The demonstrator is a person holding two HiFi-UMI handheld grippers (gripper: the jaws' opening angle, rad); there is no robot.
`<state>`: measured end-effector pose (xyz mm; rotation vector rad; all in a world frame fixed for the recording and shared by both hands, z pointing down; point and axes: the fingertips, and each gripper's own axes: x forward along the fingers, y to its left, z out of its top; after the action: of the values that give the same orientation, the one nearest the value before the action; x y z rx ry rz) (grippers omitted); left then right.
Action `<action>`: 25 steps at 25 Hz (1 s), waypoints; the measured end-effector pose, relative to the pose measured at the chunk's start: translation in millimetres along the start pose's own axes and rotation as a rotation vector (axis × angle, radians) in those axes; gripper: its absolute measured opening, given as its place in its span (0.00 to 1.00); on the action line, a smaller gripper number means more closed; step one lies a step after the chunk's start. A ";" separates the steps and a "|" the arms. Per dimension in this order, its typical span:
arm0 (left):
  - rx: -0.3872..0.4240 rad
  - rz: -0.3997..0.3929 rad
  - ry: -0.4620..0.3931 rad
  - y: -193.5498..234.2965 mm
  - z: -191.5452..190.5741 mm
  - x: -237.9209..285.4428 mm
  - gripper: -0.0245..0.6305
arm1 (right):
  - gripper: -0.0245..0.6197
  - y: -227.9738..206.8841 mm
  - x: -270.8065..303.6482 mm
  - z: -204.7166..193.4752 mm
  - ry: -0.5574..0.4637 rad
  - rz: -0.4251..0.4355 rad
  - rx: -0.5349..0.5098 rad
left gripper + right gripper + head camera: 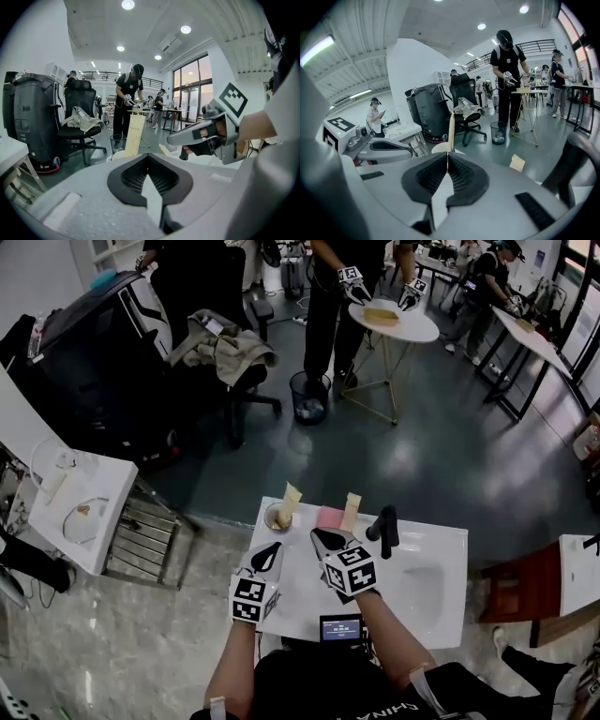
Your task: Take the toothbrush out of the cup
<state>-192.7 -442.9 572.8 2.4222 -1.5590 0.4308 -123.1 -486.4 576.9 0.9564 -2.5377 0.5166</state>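
Left gripper (267, 557) and right gripper (324, 540) both closed, empty; toothbrush (290, 502) in cup (273, 519), details indistinct.

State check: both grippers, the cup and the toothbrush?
left gripper: shut, nothing between the jaws.
right gripper: shut, nothing between the jaws.
toothbrush: standing in the cup, not gripped.
cup: upright on the counter, holding the toothbrush.

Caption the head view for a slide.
Shut left gripper and shut right gripper over white sink counter, short of round cup holding beige packaged toothbrush.
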 end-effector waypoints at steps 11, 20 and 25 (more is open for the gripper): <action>-0.051 0.057 0.057 18.1 -25.8 -2.4 0.05 | 0.25 -4.2 63.5 14.3 0.045 0.060 -0.044; -0.096 0.120 0.101 35.1 -52.7 -24.8 0.05 | 0.19 2.7 102.4 5.8 0.096 0.053 -0.067; -0.105 0.133 0.105 40.1 -53.4 -29.6 0.05 | 0.08 1.9 102.5 5.2 0.101 0.034 -0.080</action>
<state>-247.3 -415.9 613.1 2.1903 -1.6589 0.4796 -196.9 -543.3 619.9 0.8392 -2.4678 0.4579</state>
